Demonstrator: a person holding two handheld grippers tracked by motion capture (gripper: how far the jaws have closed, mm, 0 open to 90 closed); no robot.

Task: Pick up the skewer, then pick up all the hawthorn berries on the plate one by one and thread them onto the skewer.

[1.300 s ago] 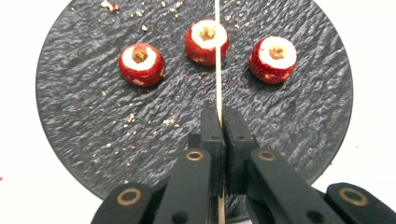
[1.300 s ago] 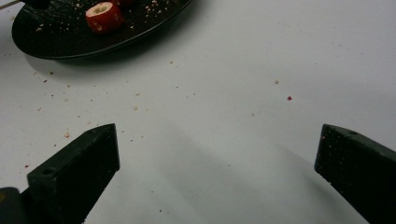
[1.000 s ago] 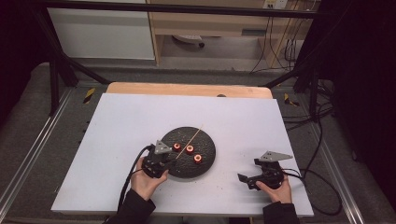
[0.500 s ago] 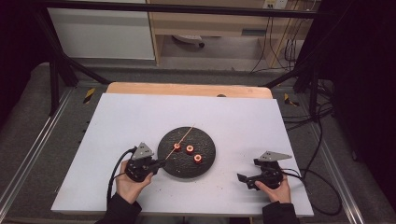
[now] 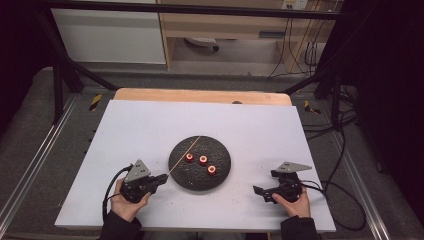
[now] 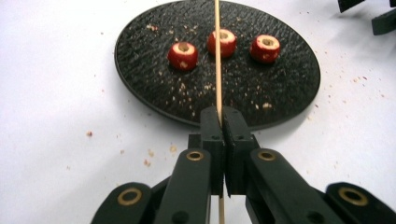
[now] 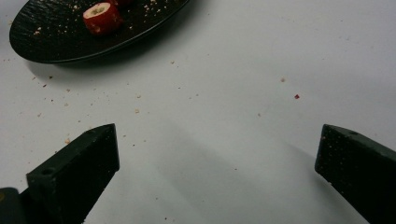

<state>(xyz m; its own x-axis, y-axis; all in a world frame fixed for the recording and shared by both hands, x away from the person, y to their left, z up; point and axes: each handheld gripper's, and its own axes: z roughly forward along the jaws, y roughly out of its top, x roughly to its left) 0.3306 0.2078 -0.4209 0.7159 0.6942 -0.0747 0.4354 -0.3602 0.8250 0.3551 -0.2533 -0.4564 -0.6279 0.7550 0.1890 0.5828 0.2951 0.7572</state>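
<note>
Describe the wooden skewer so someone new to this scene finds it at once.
Start at the round black plate in the middle of the white table. A thin pale wooden skewer slants over its left part, its near end clamped in the left tongs. It is long and straight; the red pieces nearby are short and round.

A lab-like recording room: white table [image 5: 150, 130] inside a metal frame [image 5: 60, 75], loose cables [image 5: 345, 165] around.
</note>
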